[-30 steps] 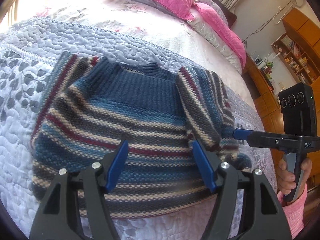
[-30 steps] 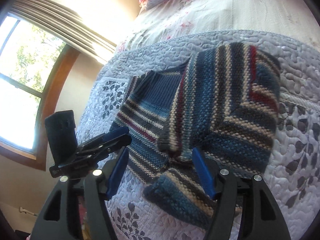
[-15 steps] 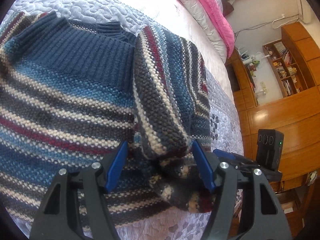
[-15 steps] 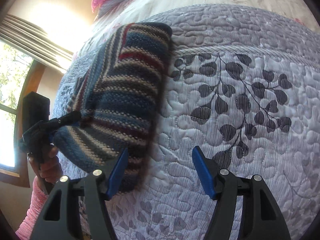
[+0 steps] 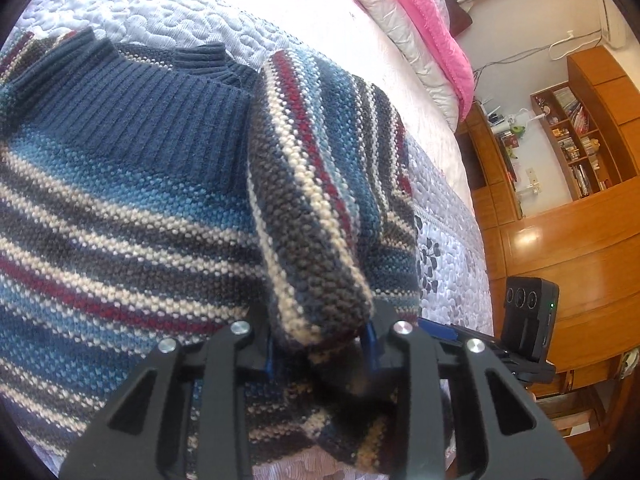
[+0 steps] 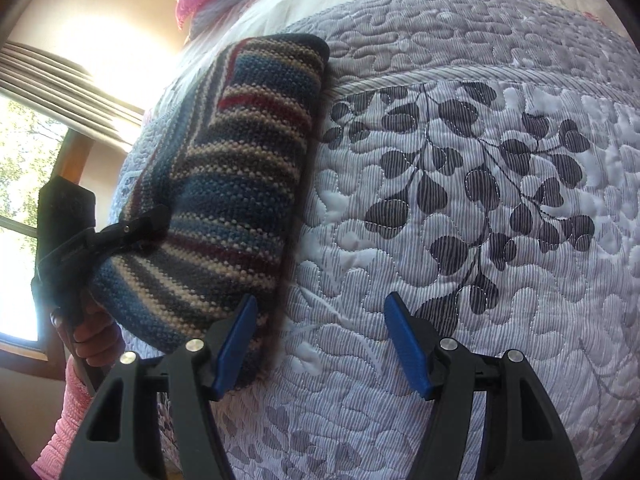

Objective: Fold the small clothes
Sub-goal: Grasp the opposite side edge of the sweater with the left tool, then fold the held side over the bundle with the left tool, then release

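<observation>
I see a small knitted sweater [image 5: 132,208] with a ribbed navy collar and yoke above a body of blue, grey, cream and dark red stripes. It lies flat, front up, on a pale grey quilted bedspread. Its striped sleeve [image 5: 316,216] is folded inward over the body, running down from the shoulder, with the cuff end bunched near my view's lower edge. From my right camera, the sweater [image 6: 224,204] shows as a thick, rounded fold of stripes, its edge resting on the quilt beside a dark leaf pattern.
</observation>
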### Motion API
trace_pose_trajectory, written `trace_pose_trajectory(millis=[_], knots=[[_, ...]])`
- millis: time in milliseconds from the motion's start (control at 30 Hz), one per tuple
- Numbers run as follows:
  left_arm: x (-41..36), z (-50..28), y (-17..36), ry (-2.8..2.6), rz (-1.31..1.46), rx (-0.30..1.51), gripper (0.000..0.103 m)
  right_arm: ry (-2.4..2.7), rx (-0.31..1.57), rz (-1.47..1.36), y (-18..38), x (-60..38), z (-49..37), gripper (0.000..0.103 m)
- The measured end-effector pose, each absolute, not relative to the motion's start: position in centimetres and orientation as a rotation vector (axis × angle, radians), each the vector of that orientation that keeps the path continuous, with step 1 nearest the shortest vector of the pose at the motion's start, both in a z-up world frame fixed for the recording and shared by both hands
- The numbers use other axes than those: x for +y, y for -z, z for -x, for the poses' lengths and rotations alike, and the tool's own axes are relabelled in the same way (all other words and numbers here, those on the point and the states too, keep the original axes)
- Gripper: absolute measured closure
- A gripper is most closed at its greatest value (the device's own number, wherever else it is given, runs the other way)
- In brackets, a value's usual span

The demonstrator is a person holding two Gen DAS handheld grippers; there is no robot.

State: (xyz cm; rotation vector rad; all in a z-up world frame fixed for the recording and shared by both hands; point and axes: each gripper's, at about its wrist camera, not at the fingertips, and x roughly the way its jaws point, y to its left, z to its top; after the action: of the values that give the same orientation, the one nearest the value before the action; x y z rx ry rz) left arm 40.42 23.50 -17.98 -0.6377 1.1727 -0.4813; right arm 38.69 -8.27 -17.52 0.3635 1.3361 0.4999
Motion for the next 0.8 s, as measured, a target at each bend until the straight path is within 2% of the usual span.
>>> trace_pose_trajectory(millis=[67, 100, 133, 167, 367, 600, 800], knots=[[23.3, -40.4, 17.9, 0.491, 0.640, 1.175, 0.069, -0.498, 1.335, -0.370, 17.5, -8.5, -38.7, 0.036], [23.1, -40.6, 18.1, 0.482, 0.643, 1.187, 0.065, -0.497, 1.334, -0.373, 17.5, -8.5, -38.7, 0.036], [23.0, -40.9, 18.4, 0.471, 0.659, 1.204, 0.054, -0.499, 1.334, -0.374, 17.5, -8.5, -38.6, 0.036], [22.8, -41.1, 18.7, 0.469, 0.676, 1.211, 0.054, -0.501, 1.332, -0.372, 17.4, -8.4, -38.6, 0.036], [22.5, -41.4, 19.0, 0.477, 0.654, 1.181, 0.077, -0.493, 1.324, -0.360, 16.5, -8.5, -38.2, 0.036], [23.6, -39.5, 13.7, 0.505, 0.577, 1.007, 0.080, -0.482, 1.318, -0.378, 16.3, -9.3, -37.8, 0.036], [28.0, -38.9, 11.3, 0.466, 0.597, 0.970, 0.080, -0.501, 1.313, -0.388, 15.9, -8.1, -37.4, 0.036]])
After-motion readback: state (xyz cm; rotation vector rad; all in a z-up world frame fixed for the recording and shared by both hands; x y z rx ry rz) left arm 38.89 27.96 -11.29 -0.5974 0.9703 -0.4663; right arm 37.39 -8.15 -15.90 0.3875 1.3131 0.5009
